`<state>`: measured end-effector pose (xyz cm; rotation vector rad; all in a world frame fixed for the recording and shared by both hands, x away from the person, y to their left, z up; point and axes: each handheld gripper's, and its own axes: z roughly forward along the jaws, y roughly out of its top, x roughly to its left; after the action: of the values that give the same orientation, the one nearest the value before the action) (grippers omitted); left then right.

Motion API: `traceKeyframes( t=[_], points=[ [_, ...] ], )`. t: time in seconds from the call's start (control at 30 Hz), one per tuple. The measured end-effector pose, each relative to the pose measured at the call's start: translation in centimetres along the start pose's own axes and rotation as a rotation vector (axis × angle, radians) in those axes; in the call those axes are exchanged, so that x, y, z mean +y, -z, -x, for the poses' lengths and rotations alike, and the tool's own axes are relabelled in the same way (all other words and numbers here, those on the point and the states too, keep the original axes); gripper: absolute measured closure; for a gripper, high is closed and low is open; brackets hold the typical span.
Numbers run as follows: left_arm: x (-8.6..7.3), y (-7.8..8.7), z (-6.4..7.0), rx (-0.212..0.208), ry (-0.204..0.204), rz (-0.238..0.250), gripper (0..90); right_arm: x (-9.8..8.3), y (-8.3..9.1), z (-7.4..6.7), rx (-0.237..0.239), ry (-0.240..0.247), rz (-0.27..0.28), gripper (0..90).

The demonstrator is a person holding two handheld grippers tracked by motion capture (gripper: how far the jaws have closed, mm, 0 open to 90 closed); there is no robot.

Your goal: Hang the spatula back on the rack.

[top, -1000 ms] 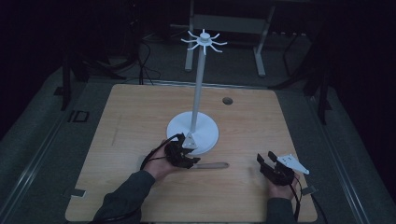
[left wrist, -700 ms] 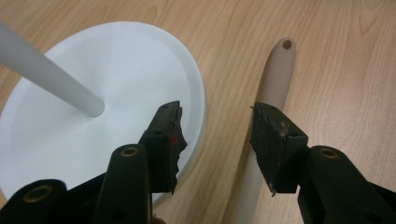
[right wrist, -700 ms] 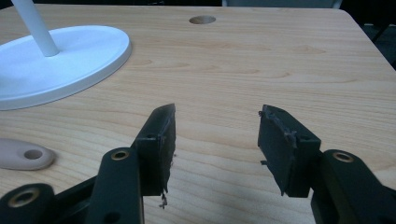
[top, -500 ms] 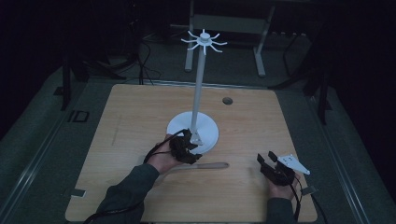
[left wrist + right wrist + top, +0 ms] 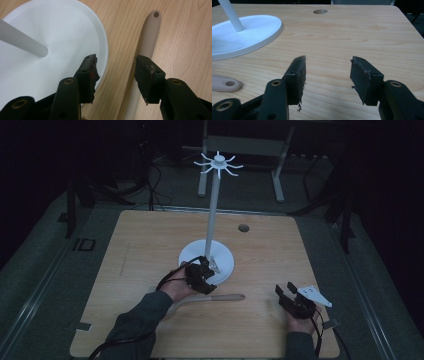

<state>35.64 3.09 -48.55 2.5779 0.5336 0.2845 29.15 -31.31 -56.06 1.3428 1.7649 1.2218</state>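
Since the earlier frame, the left gripper (image 5: 206, 273) has shifted toward the white stand base (image 5: 50, 32), jaws opening wider, straddling base rim and beige spatula handle (image 5: 147, 37), gripping nothing.

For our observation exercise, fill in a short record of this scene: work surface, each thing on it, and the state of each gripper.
Surface: light wooden table with a round hole near its far edge
Stand: tall white pole stand with hook arms on top and a round white base
Utensil: long beige handle with a hang hole, lying flat on the wood beside the base
Left gripper: open, one jaw over the base rim, the other over the handle
Right gripper: open, nothing between its jaws
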Motion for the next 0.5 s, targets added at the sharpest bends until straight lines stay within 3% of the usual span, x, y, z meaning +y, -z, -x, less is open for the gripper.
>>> traceKeyframes(
  t=[0.5],
  points=[
    [1.3, -1.4, 0.4, -0.047, -0.058, -0.107, 55.0, 0.0, 0.0, 0.1, 0.004, -0.009, 0.000, 46.1]
  ],
)
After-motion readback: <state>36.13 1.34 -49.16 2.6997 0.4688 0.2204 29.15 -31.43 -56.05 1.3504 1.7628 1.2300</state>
